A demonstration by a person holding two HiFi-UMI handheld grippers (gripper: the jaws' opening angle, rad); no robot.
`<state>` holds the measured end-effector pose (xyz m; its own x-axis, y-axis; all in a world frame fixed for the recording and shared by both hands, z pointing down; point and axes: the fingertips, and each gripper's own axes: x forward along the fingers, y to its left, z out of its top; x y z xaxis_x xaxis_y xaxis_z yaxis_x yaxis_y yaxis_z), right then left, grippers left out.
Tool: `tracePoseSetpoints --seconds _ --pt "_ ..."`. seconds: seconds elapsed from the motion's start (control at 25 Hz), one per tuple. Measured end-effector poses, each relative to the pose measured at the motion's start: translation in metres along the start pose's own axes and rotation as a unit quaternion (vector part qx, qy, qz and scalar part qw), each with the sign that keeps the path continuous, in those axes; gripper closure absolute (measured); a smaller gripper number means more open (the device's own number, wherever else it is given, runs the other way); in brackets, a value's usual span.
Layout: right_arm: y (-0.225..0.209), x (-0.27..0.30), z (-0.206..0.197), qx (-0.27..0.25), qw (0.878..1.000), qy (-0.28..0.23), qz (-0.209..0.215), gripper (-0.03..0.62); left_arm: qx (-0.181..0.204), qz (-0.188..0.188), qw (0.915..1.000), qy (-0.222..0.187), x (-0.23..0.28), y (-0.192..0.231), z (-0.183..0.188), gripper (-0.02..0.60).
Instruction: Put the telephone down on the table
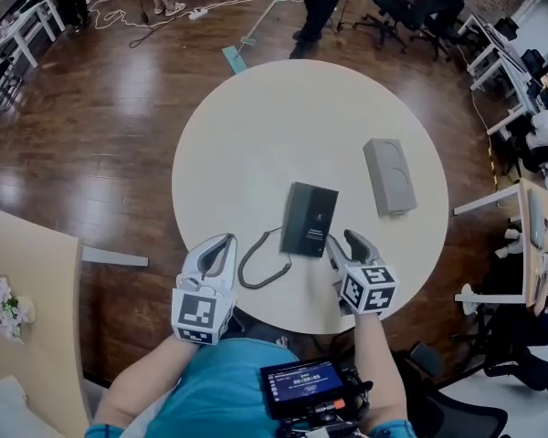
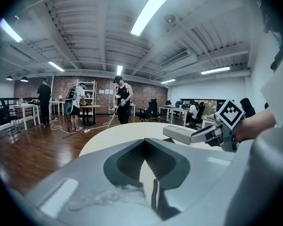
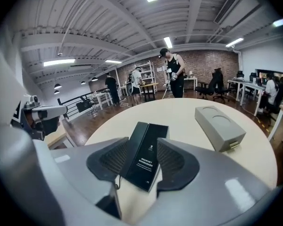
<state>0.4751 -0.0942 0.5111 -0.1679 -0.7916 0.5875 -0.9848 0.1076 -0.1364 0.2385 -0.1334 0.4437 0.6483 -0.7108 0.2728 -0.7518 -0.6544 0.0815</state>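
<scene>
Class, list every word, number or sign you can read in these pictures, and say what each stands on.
Nothing reads clearly.
Flat black telephone: white print, too small to read.
Small dark screen at the person's chest: digits, too blurred.
Left hand-held gripper, right hand-held gripper: square markers, no letters.

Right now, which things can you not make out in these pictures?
- Print on the phone: right gripper view, too small to read.
- Cord: left gripper view, the left gripper hides all but a short piece.
- Cord's ends: head view, too thin to tell where they plug in.
- Box: its far side faces away in the right gripper view.
- Screen: head view, digits blurred.
</scene>
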Motion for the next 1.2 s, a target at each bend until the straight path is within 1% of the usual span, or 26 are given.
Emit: tracePoseSetpoints --seconds 0.12,0.24,0.4,0.64,0.8,1.0,1.12,1.2 --pt "-0.017 0.022 -0.009 0.01 0.999 0.023 0.041 0.379 0.001 0.004 0.9999 0.012 0.02 -0.006 -0.005 0.569" --pt "-0.029 0.043 -0.016 0.029 0.995 0.042 0.087 0.353 0.003 0.007 0.9997 0.024 0.037 -0.011 -0.008 0.569" --pt "-0.038 0.065 -0.024 0.065 0.986 0.063 0.143 0.33 -0.001 0.009 0.9992 0.04 0.048 -0.017 -0.015 0.569" --pt "-0.042 0.091 -0.036 0.096 0.971 0.098 0.198 0.313 -0.006 0.023 0.9983 0.054 0.057 -0.018 -0.024 0.569" --pt "-0.034 0.101 -0.045 0.113 0.957 0.117 0.239 0.31 -0.01 0.035 0.9975 0.061 0.055 -0.016 -0.03 0.569" --pt "-0.018 0.11 -0.057 0.135 0.937 0.142 0.29 0.31 -0.009 0.05 0.9965 0.067 0.05 -0.009 -0.033 0.569" --pt "-0.013 0.114 -0.062 0.154 0.925 0.152 0.311 0.309 -0.01 0.057 0.996 0.068 0.047 -0.006 -0.034 0.569" --pt "-0.011 0.115 -0.062 0.164 0.921 0.15 0.319 0.314 -0.013 0.062 0.9955 0.07 0.046 -0.003 -0.034 0.569"
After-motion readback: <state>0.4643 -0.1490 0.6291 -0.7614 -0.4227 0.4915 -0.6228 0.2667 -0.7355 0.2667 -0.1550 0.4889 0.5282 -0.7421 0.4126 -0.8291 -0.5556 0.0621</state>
